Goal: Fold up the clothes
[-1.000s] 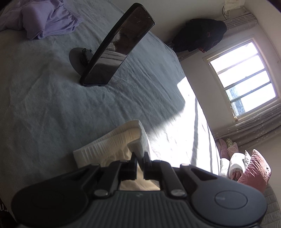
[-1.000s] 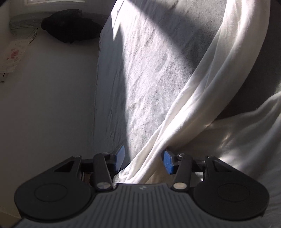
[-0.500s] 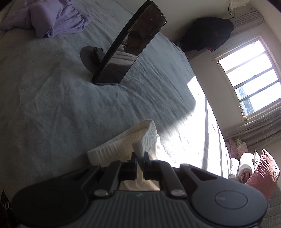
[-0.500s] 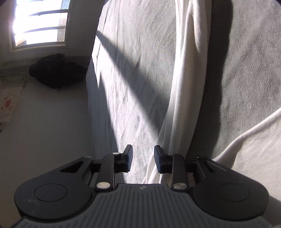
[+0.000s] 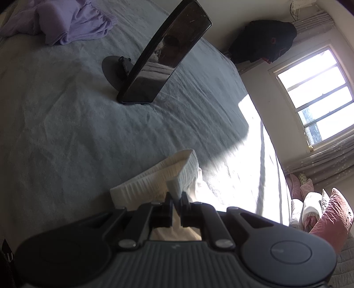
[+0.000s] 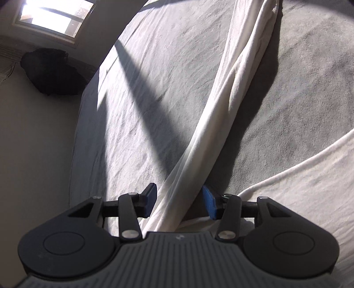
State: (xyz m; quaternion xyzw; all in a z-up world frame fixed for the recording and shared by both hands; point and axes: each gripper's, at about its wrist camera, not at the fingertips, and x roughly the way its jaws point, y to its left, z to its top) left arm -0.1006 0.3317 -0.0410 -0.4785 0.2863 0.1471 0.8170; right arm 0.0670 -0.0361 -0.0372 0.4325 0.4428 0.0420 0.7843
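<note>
Two grippers: left gripper (image 5: pixel 176 197) clenched on ribbed waistband (image 5: pixel 152 179); right gripper (image 6: pixel 180 201) opening, cream garment (image 6: pixel 221 106) between fingers, unpinched.

The left gripper (image 5: pixel 176 200) pinches a white garment's (image 5: pixel 154 179) ribbed band on the bed (image 5: pixel 66 133). Farther off stands a phone (image 5: pixel 166 53); purple clothes (image 5: pixel 66 20) lie far left.

In the left wrist view, a dark phone (image 5: pixel 166 53) on its round stand (image 5: pixel 111 71) rises at the far centre of the bed (image 5: pixel 55 133). A purple garment (image 5: pixel 62 22) occupies the far-left corner. Open bedding lies between them and the near white garment (image 5: pixel 154 177). In the right wrist view, the white cloth strip (image 6: pixel 232 88) crosses the bed diagonally; bare bedding lies either side.
</note>
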